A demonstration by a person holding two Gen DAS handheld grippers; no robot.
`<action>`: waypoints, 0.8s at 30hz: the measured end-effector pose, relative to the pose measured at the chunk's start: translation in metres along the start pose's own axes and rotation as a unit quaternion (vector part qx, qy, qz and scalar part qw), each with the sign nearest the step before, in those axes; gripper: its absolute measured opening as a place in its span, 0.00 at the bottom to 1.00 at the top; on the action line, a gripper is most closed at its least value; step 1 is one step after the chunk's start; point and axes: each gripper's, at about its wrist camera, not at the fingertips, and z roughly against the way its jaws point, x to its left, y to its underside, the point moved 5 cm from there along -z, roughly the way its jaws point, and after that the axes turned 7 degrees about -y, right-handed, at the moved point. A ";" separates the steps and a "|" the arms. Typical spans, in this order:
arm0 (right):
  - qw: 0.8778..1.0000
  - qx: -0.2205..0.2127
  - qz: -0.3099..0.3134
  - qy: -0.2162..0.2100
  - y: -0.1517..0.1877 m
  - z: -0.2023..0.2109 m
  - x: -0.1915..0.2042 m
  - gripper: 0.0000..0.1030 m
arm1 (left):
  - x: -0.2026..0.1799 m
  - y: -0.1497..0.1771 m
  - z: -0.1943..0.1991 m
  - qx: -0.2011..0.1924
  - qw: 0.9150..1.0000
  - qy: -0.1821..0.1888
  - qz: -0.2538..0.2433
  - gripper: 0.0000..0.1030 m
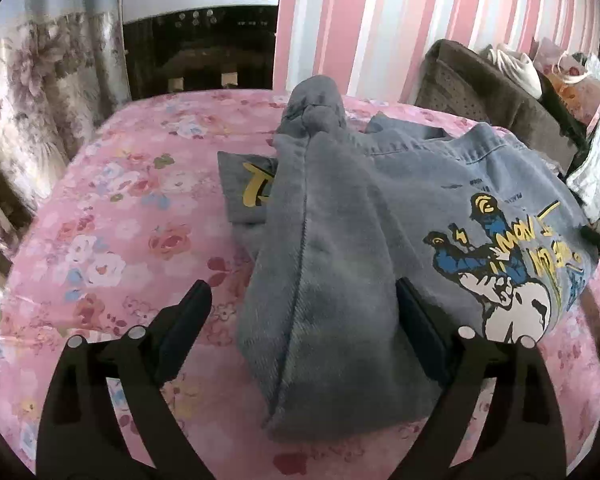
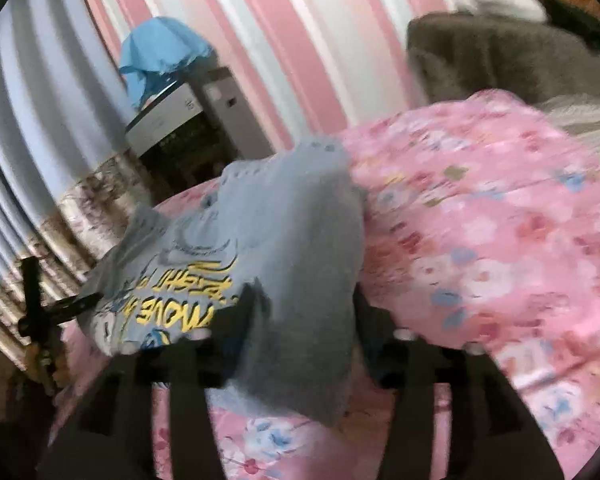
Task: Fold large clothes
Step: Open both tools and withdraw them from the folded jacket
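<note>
A grey-blue sweatshirt [image 1: 440, 208] with a yellow, blue and white cartoon print lies bunched on a pink floral bedsheet [image 1: 112, 216]. In the left wrist view one sleeve [image 1: 324, 280] runs toward me between the fingers of my left gripper [image 1: 300, 300]; the jaws stand wide apart and the cloth rests loose between them. In the blurred right wrist view a fold of the same sweatshirt [image 2: 296, 280] lies between the fingers of my right gripper [image 2: 304, 304]; the jaws also stand apart with cloth draped between and over them.
A silver and black appliance [image 1: 200, 28] stands beyond the bed's far edge against a pink striped wall. Floral curtains [image 1: 24, 112] hang on the left. A brown padded headboard [image 1: 488, 92] with pillows is at the right. A blue cloth [image 2: 160, 56] sits on the appliance.
</note>
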 end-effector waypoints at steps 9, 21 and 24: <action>0.987 -0.108 0.065 0.103 -0.001 0.045 0.029 0.93 | 0.010 0.011 0.035 -0.053 0.998 -0.022 0.039 0.97; 0.963 -0.142 0.175 0.146 0.009 0.042 0.088 0.98 | -0.020 0.009 0.058 -0.138 0.987 -0.071 0.032 0.97; 0.965 -0.159 0.166 0.126 0.010 0.049 0.097 0.98 | -0.030 0.009 0.061 -0.154 0.985 -0.073 0.023 0.97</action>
